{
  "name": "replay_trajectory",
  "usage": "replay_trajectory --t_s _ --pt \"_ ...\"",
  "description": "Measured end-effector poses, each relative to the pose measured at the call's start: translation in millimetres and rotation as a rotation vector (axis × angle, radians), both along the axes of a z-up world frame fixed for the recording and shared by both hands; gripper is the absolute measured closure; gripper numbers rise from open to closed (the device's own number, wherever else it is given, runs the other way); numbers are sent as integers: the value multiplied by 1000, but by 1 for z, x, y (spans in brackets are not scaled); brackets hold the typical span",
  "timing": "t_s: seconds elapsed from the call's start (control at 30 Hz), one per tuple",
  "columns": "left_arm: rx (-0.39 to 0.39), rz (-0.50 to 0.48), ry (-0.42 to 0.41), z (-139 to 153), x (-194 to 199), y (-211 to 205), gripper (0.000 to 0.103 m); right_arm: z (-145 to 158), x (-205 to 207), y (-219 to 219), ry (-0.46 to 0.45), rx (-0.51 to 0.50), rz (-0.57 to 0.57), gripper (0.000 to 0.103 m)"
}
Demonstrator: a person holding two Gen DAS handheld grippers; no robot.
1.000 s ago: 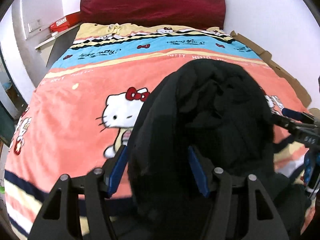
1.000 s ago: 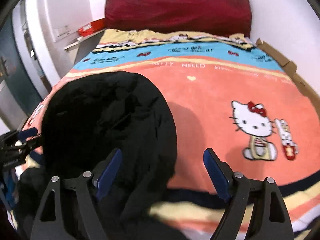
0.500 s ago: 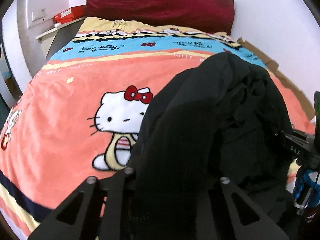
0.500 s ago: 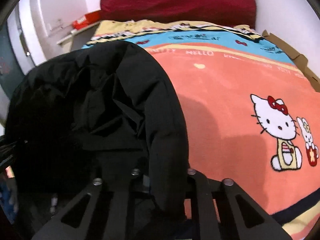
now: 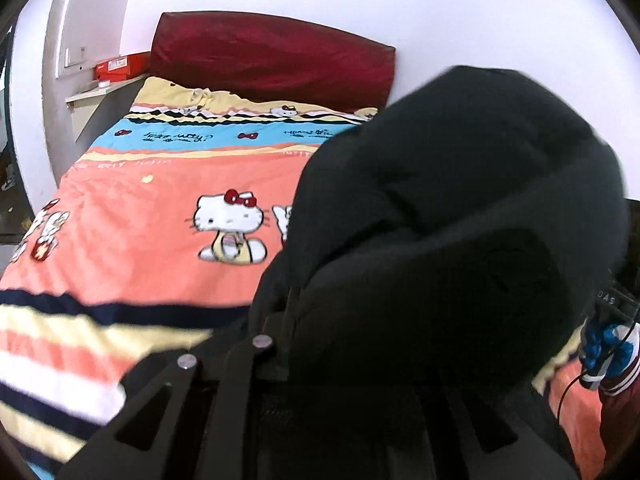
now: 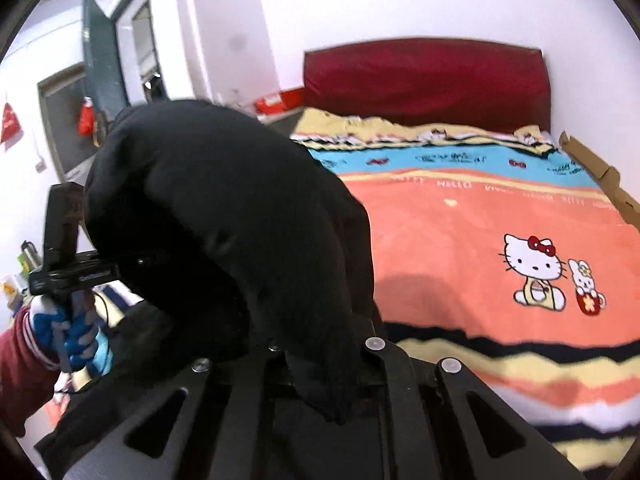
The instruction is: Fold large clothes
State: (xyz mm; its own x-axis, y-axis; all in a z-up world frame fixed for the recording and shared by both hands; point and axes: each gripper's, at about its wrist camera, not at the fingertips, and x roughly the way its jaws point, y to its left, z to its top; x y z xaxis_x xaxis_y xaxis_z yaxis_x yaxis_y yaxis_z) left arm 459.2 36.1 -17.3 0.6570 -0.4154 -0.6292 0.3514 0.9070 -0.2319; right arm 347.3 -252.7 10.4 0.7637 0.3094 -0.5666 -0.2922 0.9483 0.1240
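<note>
**Mara:** Fabric first: where is the bulky black padded garment [image 5: 460, 240]?

**Jin:** Lifted off the bed, bunched in a dome between the two tools, over the near end of the orange cartoon-cat blanket [image 5: 152, 232]. From the right wrist view it [image 6: 224, 216] fills the left half of the frame.

**Mara:** And the left gripper [image 5: 320, 344]?

**Jin:** Its jaws look drawn together on a fold of the cloth; the fingertips are buried in black, so I read it as clamped on the garment, not as something plainly seen.

**Mara:** The right gripper [image 6: 320, 356]?

**Jin:** Same story. A tongue of fabric runs down between the arms, which stand close together, pinching it.

**Mara:** Why hold it up like that?

**Jin:** My guess is that raising it by two edge points lets the weight hang, so it can be laid flat on the blanket before any fold. It is thick and slippery-looking, so a shallow pinch might let it slide out.

**Mara:** Any containers?

**Jin:** A red shoebox [image 5: 120, 66] sits on the pale ledge [image 5: 104, 90] beside the dark red padded headboard [image 5: 272, 60]; its contents cannot be seen. Flattened brown cardboard [image 6: 592, 168] lines the bed's far side, holding nothing visible.

**Mara:** Who holds the tools?

**Jin:** The right view shows a blue-gloved hand [image 6: 76, 336] gripping the other tool's handle.
</note>
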Motion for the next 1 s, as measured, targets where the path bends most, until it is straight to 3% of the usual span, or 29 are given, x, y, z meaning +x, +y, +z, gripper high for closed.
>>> replay_trajectory --t_s 0.23,0.33,0.4,0.5,0.67,0.83,1.0 --pt "87 0 2 -27 -88 21 89 -23 -97 32 37 -15 8 94" --pt "70 22 25 -48 -109 26 89 -48 -117 46 90 -51 9 93" --pt "89 35 15 -57 -119 24 89 -71 -122 57 134 -134 9 92" --pt "128 48 -3 -64 -130 19 88 -92 -125 59 181 -169 -13 92" --pt "218 31 -60 -65 -148 13 85 -90 -131 65 167 -209 -38 91" --pt "251 17 -77 -66 -161 17 83 -90 -138 80 143 -285 -27 88" --pt "270 -1 -78 -66 -166 20 75 -93 -147 79 117 -320 -25 84"
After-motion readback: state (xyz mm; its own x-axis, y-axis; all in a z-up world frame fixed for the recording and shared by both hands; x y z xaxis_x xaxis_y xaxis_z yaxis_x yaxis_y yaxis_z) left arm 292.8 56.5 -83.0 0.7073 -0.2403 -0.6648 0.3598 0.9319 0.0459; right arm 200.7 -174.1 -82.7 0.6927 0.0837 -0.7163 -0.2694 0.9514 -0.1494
